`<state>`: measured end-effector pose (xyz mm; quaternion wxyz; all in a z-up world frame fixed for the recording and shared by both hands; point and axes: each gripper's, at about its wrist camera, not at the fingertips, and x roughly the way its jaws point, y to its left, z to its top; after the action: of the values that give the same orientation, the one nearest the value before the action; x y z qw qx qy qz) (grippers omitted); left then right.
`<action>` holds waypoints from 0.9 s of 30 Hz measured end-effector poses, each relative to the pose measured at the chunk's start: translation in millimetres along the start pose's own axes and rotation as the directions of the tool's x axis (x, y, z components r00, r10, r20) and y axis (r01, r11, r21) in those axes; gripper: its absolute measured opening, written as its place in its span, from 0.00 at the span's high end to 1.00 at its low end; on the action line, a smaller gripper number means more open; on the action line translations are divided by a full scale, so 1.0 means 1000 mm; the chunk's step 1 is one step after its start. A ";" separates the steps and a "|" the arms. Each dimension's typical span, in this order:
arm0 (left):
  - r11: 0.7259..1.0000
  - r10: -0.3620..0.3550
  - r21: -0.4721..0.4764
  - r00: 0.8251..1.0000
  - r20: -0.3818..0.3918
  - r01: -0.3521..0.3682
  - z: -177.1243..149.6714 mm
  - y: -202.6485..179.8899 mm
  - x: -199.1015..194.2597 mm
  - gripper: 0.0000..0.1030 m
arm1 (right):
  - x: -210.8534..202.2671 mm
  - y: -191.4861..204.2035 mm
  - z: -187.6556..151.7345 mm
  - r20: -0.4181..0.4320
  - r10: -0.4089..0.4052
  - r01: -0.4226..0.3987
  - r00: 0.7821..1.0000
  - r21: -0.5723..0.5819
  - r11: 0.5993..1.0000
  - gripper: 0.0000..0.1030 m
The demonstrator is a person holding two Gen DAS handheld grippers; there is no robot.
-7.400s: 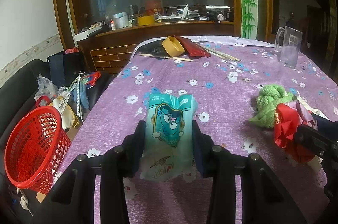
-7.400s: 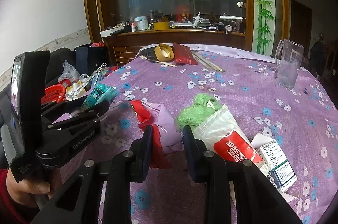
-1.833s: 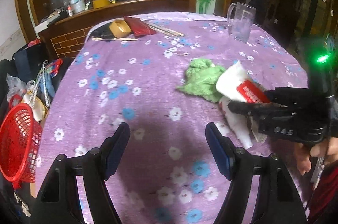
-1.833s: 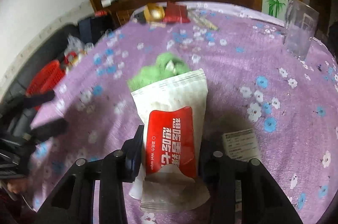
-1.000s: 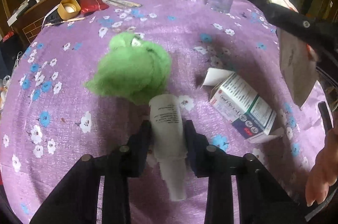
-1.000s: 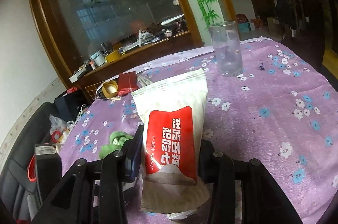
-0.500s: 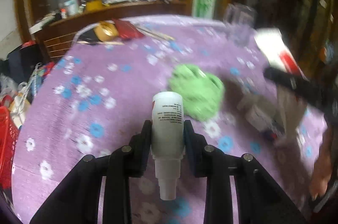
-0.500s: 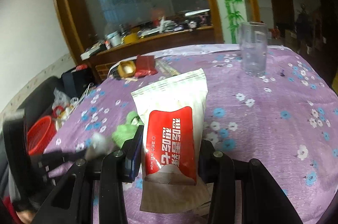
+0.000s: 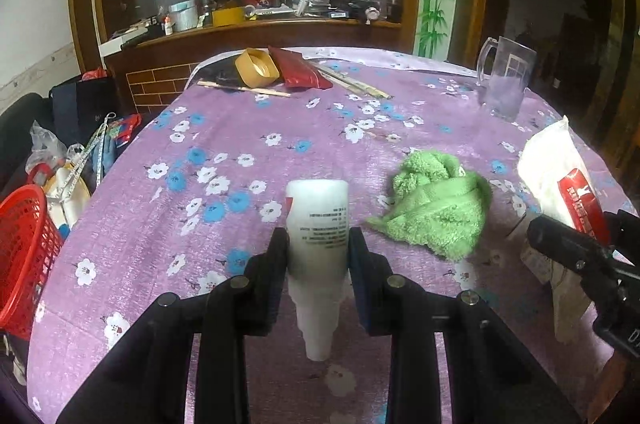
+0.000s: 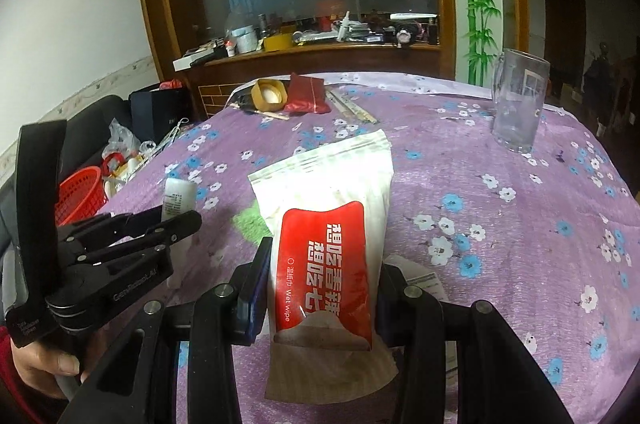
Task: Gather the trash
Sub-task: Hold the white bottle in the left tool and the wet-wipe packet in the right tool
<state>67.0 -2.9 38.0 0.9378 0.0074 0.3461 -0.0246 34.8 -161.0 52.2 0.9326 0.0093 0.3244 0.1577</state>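
Left wrist view: the left gripper [image 9: 318,260] pinches one white plastic bottle [image 9: 318,220] by its body, base pointing away from the camera and neck toward it, held clear above the purple flowered tablecloth [image 9: 224,224]. One red basket [image 9: 22,252] stands off the table's left edge, and it looks like the likely receptacle. To do the carry well, keep the squeeze steady on the smooth, round body, bring the bottle over the basket's open mouth, and release only once it is inside the rim. A round bottle could roll or swivel between flat pads, so avoid sudden wrist turns.

Counts in this view: one green cloth [image 9: 440,207] lying just right of the bottle; one clear glass mug [image 9: 506,79] at the far right; one yellow round lid [image 9: 256,65] and one dark red pouch [image 9: 300,67] at the far end, with several thin sticks beside them.

Right wrist view: the right gripper [image 10: 318,288] clamps one white-and-red wet-wipe pack [image 10: 326,236] across its width, raised above the table. One small printed carton [image 10: 420,278] lies on the cloth just behind the right jaw, mostly hidden. The pack is soft and may sag; keep it upright on the way across. Both loads head left, so the left one should probably be dropped first to keep the tools from crossing. One bare hand [image 10: 48,364] grips the left tool's handle.
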 end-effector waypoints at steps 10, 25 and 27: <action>1.000 0.017 0.021 0.999 0.034 -0.018 0.000 -0.003 -0.008 0.72 | 0.009 0.004 -0.003 -0.024 -0.014 0.013 1.000 -0.018 1.000 0.55; 0.999 0.025 0.025 0.999 0.039 -0.026 0.000 -0.003 -0.010 0.72 | 0.010 0.002 -0.002 -0.023 -0.030 0.030 0.999 -0.017 0.999 0.55; 0.999 0.025 0.024 0.999 0.039 -0.026 0.000 -0.003 -0.009 0.72 | 0.009 0.002 -0.003 -0.024 -0.033 0.033 0.999 -0.019 0.999 0.55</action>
<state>59.7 -5.9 44.0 0.9444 0.0231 0.3277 -0.0169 39.1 -156.2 45.0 0.9311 -0.0064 0.3345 0.1453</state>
